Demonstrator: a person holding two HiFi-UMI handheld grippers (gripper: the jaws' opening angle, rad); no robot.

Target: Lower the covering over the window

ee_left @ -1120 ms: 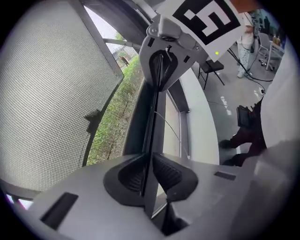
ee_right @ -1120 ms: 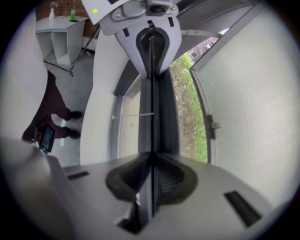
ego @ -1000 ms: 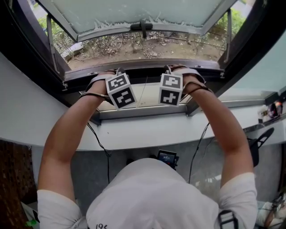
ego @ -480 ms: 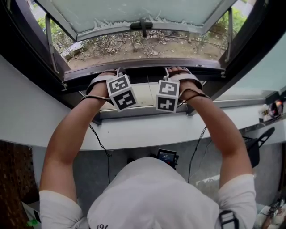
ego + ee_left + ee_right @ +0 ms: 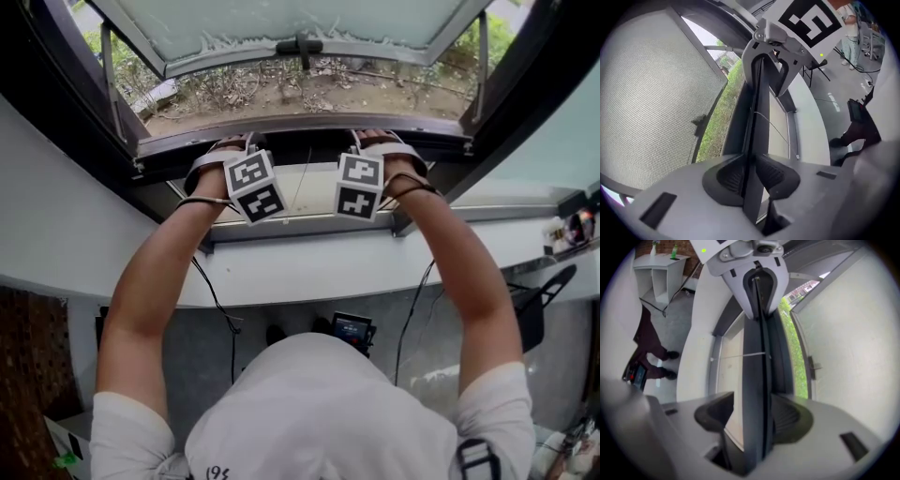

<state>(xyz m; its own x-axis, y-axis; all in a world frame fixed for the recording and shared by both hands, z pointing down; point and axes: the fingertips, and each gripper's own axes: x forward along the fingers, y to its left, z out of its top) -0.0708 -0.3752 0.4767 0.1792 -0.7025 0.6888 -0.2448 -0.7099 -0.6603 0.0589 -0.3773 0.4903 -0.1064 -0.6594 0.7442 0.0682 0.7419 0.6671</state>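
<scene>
**Item inspected:** the dark rail (image 5: pixel 300 153) at the covering's lower edge.
- In the head view it lies level at the foot of the window opening. Its long axis runs 9 o'clock to 3 o'clock, just above the pale sill (image 5: pixel 300 197).
- In both gripper views the same rail is seen edge-on. It runs 6 o'clock to 12 o'clock, straight away from the camera toward the opposite gripper.

**Left hand-held gripper (image 5: pixel 751 174):** on the 9 o'clock portion of the rail.
- Both pads meet the rail, one on each face, and the narrow-set jaws are clamped on it.
- The jaws have just been closing a little, with the rail between them.

**Right hand-held gripper (image 5: pixel 752 417):** on the 3 o'clock portion of the rail.
- The jaws have just been opening and stand wide, with the rail passing between them.
- The 9 o'clock pad (image 5: pixel 715 416) is clear of the rail, and pale sill shows in the gap.
- The 3 o'clock pad is close beside the rail; contact cannot be confirmed. There is no grip.

**Marker cubes (image 5: pixel 255 187):** side by side, near each other but apart, at 6 o'clock of the rail.

**Surroundings:**
- The window sash (image 5: pixel 300 23) is swung outward at 12 o'clock, with its handle (image 5: pixel 298 47) at centre. Bare ground and greenery lie beyond.
- A thin white cord (image 5: pixel 774 127) crosses the sill beside the rail.
- Fine mesh (image 5: pixel 651 103) shows on the rail's outer side in the left gripper view. Whether it belongs to the covering cannot be told.
</scene>
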